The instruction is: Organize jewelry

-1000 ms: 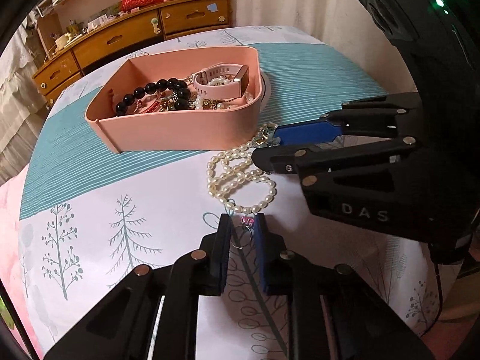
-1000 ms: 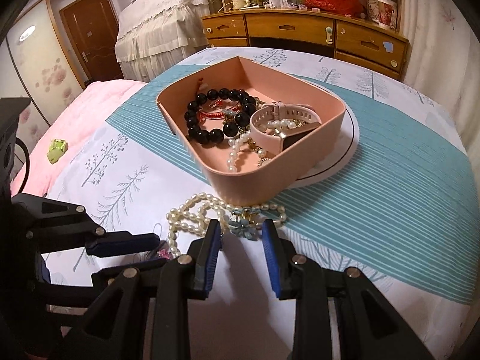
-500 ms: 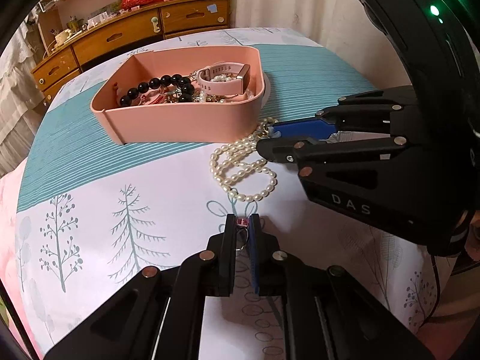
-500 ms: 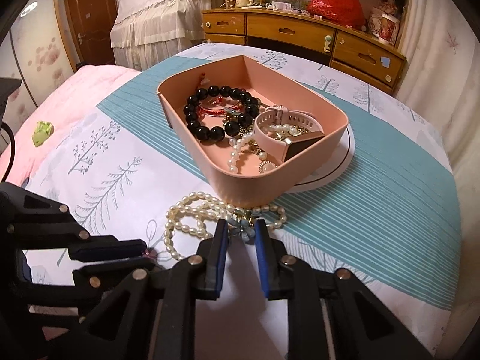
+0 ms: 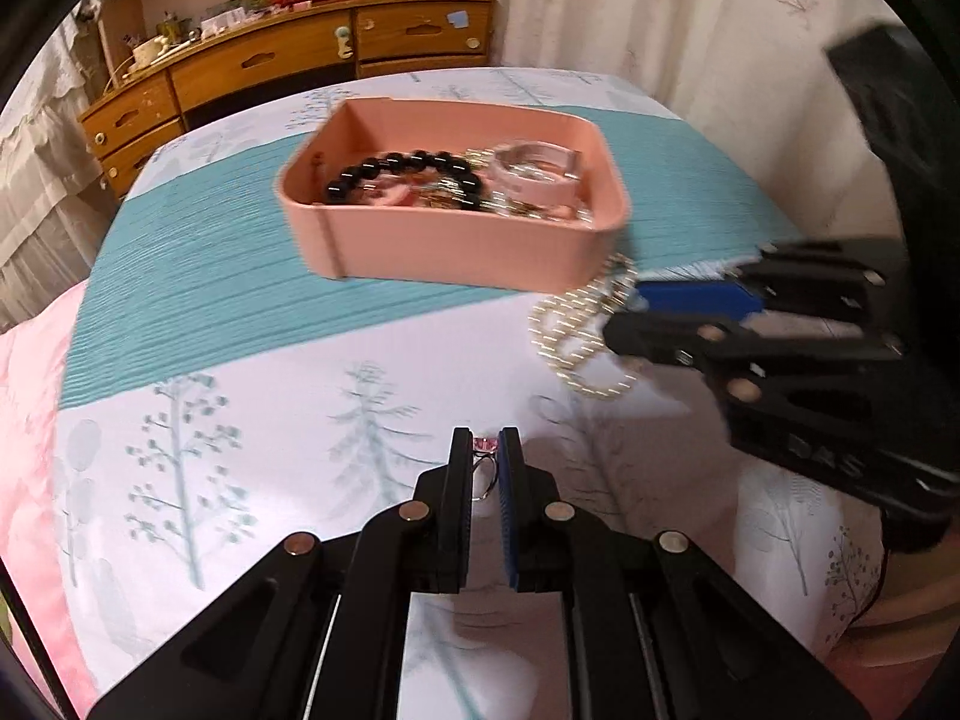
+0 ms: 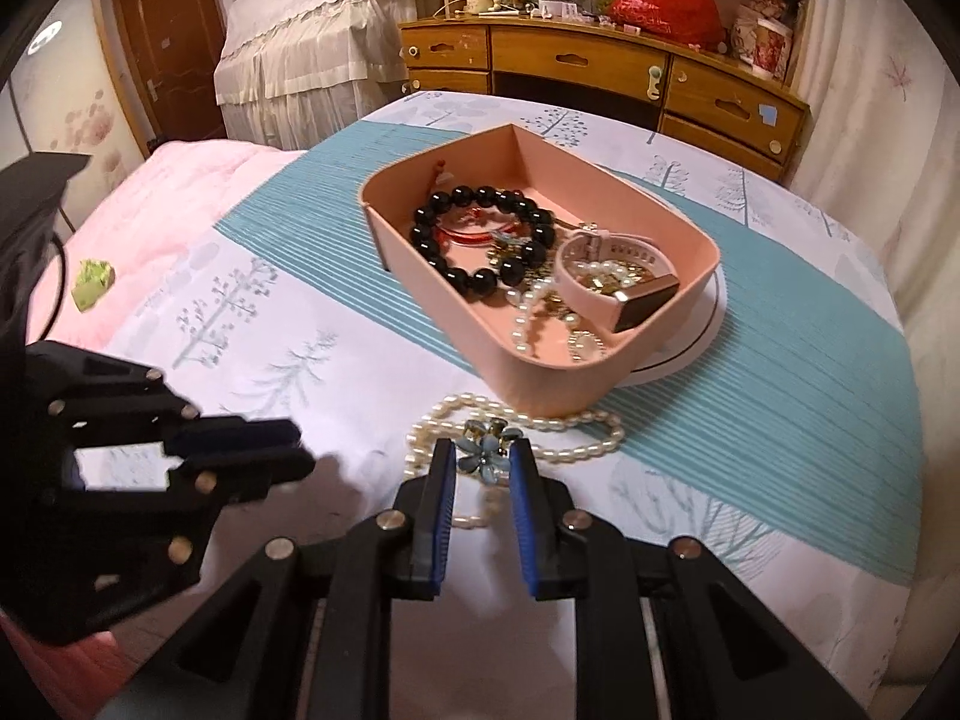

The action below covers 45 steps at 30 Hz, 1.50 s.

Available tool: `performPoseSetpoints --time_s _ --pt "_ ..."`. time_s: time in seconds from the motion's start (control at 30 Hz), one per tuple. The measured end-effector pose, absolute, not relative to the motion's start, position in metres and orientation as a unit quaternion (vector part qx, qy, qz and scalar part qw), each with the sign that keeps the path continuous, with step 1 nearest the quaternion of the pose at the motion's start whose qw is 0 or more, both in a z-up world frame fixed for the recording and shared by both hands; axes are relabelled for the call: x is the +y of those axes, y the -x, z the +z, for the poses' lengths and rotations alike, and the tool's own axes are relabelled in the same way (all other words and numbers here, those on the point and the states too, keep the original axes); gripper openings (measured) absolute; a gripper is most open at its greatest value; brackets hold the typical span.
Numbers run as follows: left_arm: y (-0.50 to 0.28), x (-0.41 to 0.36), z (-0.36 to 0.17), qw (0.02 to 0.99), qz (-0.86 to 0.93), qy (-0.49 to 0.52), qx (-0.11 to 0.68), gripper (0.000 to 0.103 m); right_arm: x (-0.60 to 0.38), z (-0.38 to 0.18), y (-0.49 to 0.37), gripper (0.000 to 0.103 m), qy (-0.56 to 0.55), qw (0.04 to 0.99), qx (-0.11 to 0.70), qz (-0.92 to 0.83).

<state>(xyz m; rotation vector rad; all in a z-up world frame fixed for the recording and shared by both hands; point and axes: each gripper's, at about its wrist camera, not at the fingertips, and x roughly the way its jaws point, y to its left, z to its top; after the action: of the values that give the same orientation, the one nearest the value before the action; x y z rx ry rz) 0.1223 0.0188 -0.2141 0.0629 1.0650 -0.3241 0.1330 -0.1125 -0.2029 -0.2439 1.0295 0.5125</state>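
Observation:
My left gripper (image 5: pixel 485 445) is shut on a small silver ring with a pink stone (image 5: pixel 483 471), held just over the tree-print cloth. In the right wrist view my right gripper (image 6: pixel 483 457) is shut on the blue flower pendant (image 6: pixel 483 455) of the pearl necklace (image 6: pixel 558 423), which lies coiled on the cloth against the pink tray (image 6: pixel 540 384). The tray holds a black bead bracelet (image 6: pixel 480 240), a pink watch (image 6: pixel 606 294) and other pieces. From the left wrist view, the tray (image 5: pixel 444 246) lies ahead, and the necklace (image 5: pixel 570 336) and right gripper (image 5: pixel 624 318) are to the right.
A white round plate (image 6: pixel 711 324) sits under the tray. A pink quilt (image 6: pixel 180 192) with a small green thing (image 6: pixel 93 282) lies off the cloth's left side. A wooden dresser (image 6: pixel 600 66) with a red bag stands behind. The left gripper (image 6: pixel 264 450) hangs near the necklace's left.
The left jaws closed on the ring and carried it left, away from the necklace. The right jaws narrowed onto the flower pendant, and that hand shifted slightly.

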Motion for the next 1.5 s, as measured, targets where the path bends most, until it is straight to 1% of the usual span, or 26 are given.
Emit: performPoseSetpoints --time_s 0.2,0.5,0.77,1.0,1.03,1.07,1.1,1.13,1.17,1.2,1.23,1.3,1.37,1.5 --pt "-0.152 0.050 -0.195 0.861 -0.152 -0.002 0.486 0.006 -0.098 -0.188 -0.139 0.018 0.042 0.842 0.487 0.228" --pt "-0.203 0.075 -0.157 0.881 -0.161 -0.008 0.444 0.006 -0.088 -0.154 -0.162 0.018 -0.048 0.875 0.444 0.186" --pt "-0.236 0.065 -0.134 0.877 -0.197 -0.021 0.439 0.006 -0.093 -0.132 -0.174 0.018 -0.041 0.902 0.407 0.139" --pt "-0.254 0.049 -0.132 0.871 -0.217 -0.027 0.440 0.006 -0.104 -0.124 -0.174 0.018 -0.054 0.913 0.392 0.100" --pt "-0.255 0.047 -0.133 0.869 -0.217 -0.028 0.443 0.008 -0.105 -0.125 -0.172 0.018 -0.056 0.913 0.392 0.097" --pt "-0.258 0.044 -0.134 0.865 -0.218 -0.032 0.451 0.016 -0.105 -0.127 -0.173 0.018 -0.057 0.911 0.397 0.094" --pt "-0.260 0.041 -0.137 0.859 -0.218 -0.035 0.461 0.021 -0.105 -0.130 -0.173 0.019 -0.056 0.909 0.403 0.091" --pt "-0.261 0.039 -0.139 0.855 -0.218 -0.036 0.469 0.033 -0.104 -0.133 -0.174 0.020 -0.053 0.906 0.412 0.082" --pt "-0.262 0.038 -0.142 0.849 -0.218 -0.036 0.480 0.046 -0.104 -0.135 -0.173 0.026 -0.051 0.905 0.415 0.076" --pt "-0.263 0.037 -0.144 0.844 -0.218 -0.033 0.488 0.052 -0.104 -0.136 -0.171 0.031 -0.050 0.905 0.417 0.071" --pt "-0.263 0.037 -0.146 0.841 -0.219 -0.031 0.494 0.056 -0.105 -0.138 -0.170 0.033 -0.052 0.904 0.419 0.068" --pt "-0.262 0.036 -0.147 0.840 -0.220 -0.036 0.495 0.059 -0.106 -0.139 -0.166 0.038 -0.056 0.903 0.420 0.064" --pt "-0.259 0.037 -0.148 0.842 -0.211 -0.049 0.494 0.079 -0.108 -0.142 -0.162 0.042 -0.062 0.901 0.425 0.056" --pt "-0.253 0.043 -0.153 0.846 -0.195 -0.065 0.492 0.081 -0.112 -0.155 -0.151 0.062 -0.074 0.890 0.448 0.041"
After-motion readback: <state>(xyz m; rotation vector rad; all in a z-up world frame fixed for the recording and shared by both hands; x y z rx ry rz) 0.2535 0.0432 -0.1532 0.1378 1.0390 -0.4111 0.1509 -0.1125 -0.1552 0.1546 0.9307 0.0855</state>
